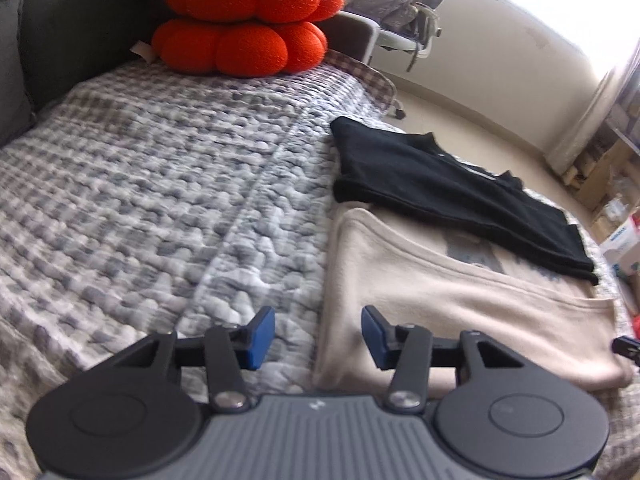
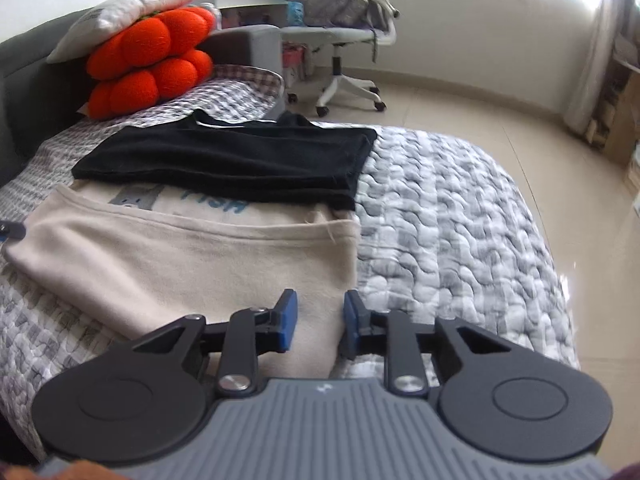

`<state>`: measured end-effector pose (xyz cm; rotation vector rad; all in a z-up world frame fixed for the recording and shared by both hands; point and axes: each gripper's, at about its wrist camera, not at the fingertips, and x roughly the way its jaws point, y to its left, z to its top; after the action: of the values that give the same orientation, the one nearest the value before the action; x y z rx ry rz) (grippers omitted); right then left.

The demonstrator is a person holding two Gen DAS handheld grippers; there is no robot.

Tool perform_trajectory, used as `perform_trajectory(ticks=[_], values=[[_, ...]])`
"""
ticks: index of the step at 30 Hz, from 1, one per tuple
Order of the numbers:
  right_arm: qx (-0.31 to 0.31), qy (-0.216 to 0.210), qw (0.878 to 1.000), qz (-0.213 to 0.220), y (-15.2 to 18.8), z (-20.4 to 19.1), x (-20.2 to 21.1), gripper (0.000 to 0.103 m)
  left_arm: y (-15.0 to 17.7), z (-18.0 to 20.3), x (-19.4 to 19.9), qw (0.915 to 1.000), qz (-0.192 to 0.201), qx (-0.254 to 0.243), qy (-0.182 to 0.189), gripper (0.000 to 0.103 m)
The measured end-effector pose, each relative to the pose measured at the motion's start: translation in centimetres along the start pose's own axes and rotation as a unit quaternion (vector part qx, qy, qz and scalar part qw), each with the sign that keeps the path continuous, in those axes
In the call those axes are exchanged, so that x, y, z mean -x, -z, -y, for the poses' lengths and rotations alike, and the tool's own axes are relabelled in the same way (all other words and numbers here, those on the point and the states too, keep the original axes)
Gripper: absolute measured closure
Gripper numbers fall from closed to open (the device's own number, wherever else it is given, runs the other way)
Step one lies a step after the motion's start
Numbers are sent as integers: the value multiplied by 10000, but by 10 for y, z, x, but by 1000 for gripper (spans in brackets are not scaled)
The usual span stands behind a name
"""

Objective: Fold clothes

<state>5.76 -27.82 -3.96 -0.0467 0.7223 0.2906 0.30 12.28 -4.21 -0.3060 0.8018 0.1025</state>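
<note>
L tool (image 1: 318,338) open over beige garment (image 1: 440,300) edge; R tool (image 2: 318,322) open, nothing gripped.

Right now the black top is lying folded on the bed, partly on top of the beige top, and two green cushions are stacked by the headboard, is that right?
Not quite. The cushions are orange, not green, as the right wrist view shows. The rest holds: the black top lies folded on the bed, partly over the beige top, and two cushions are stacked by the headboard.

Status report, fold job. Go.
Left claw and right claw open, empty. Beige garment part-folded; black top overlaps its far edge. Nothing else blocking.
</note>
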Motion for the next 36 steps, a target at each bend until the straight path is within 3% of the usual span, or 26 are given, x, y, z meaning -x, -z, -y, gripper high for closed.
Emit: perform_trajectory(ticks=[5,9,14,22,24,27,36], values=[[-76,10,10000,-11,1,2,1,75,3,3,-7,9997,-193,-10,141,61],[-37,8,10000,-37,1,2,0,75,5,6,-7,9998,-152,-123,88,73],[-68,32,10000,-33,2,5,1,75,4,1,-3,9995,-164,38,257,81],[-32,79,10000,-25,2,2,-1,73,7,1,-4,9993,-219,74,302,76],[-17,85,10000,-16,1,1,-2,73,7,3,-4,9996,-179,-14,222,86],[-24,98,9999,-20,1,1,-4,73,7,0,-1,9996,-143,7,238,93],[-88,142,9999,12,2,5,-2,73,8,-6,11,9992,-31,128,365,95]])
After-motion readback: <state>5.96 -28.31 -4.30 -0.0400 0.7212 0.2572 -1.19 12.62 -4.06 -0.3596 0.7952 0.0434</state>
